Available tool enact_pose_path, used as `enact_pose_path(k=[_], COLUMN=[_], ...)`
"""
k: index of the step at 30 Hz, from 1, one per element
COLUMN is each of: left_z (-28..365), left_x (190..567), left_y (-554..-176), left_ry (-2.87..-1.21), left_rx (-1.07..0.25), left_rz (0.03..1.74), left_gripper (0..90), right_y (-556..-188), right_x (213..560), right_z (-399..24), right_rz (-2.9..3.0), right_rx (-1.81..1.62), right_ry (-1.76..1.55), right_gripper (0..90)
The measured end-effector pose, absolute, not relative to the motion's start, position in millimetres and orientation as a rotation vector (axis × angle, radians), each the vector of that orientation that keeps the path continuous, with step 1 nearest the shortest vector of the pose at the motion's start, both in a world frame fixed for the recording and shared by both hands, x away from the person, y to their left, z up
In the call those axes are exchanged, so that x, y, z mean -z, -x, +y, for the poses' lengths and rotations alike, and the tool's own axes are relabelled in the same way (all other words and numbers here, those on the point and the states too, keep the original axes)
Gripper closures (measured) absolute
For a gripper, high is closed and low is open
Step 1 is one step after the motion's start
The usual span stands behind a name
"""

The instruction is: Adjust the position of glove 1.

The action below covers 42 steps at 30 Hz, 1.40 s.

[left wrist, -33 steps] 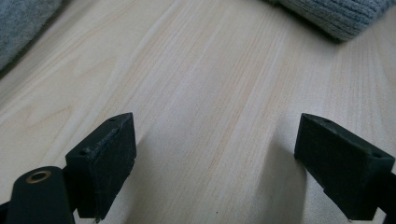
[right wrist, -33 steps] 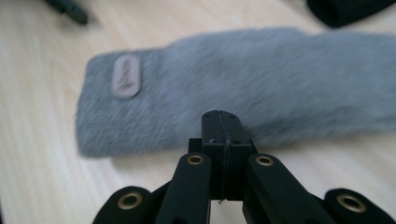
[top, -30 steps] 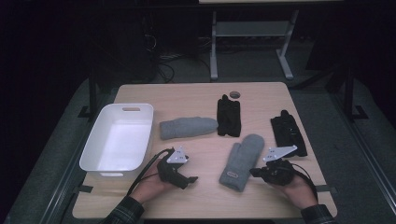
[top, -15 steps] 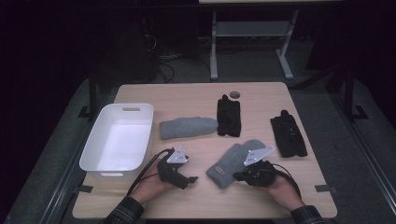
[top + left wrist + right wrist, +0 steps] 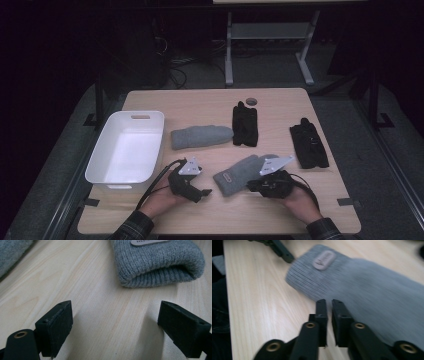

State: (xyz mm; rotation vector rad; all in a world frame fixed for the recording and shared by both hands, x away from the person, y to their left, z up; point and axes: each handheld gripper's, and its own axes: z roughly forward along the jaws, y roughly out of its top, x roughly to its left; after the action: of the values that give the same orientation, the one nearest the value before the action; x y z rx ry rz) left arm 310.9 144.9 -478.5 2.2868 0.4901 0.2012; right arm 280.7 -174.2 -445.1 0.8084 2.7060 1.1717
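From up top, the grey knitted mitten with the little label patch (image 5: 243,173) lies on the pale wooden table (image 5: 200,102) between the two hands, long axis running diagonally from cuff at lower left to tip at upper right, and the right gripper (image 5: 257,186) sits right at its near edge, closer than the left gripper (image 5: 202,192), which is parked off the cuff end. In the left gripper view the jaws stand wide apart with nothing between them, and the mitten's ribbed cuff (image 5: 160,262) is just ahead, a bit to the right. In the right gripper view the jaws have just been opening, now only a narrow slit apart with nothing between them, tips at the mitten's (image 5: 362,290) edge, which stretches away ahead and to the right, so I'd guess the right hand is better placed for the grab.
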Motion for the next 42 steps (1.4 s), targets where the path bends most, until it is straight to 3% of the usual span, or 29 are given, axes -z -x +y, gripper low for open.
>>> enact_pose_path(k=[10, 15, 21, 30, 42], left_z=[145.3, 145.6, 147.5, 151.2, 140.5], left_x=[478.0, 477.7, 471.2, 449.8, 420.8], left_y=[-311.1, -311.4, -313.3, -321.4, -352.1], left_ry=[-2.297, -2.296, -2.329, -2.273, -2.223], left_rx=[-0.197, -0.194, -0.194, -0.171, -0.212], left_rz=[0.487, 0.487, 0.504, 0.571, 0.617], left_gripper=[11.9, 12.5, 17.4, 37.2, 47.0], right_y=[-270.0, -267.9, -270.4, -269.9, -269.9], right_x=[454.9, 466.2, 474.5, 482.2, 482.3], right_z=[-242.5, -258.8, -261.3, -259.8, -259.8], right_rz=[2.492, 2.453, 2.442, 2.420, 2.419], right_rx=[-1.077, -1.028, -0.999, -1.048, -1.050], right_ry=[-1.039, -1.082, -1.092, -1.093, -1.094], right_gripper=[30.4, 17.2, 14.6, 10.0, 9.9])
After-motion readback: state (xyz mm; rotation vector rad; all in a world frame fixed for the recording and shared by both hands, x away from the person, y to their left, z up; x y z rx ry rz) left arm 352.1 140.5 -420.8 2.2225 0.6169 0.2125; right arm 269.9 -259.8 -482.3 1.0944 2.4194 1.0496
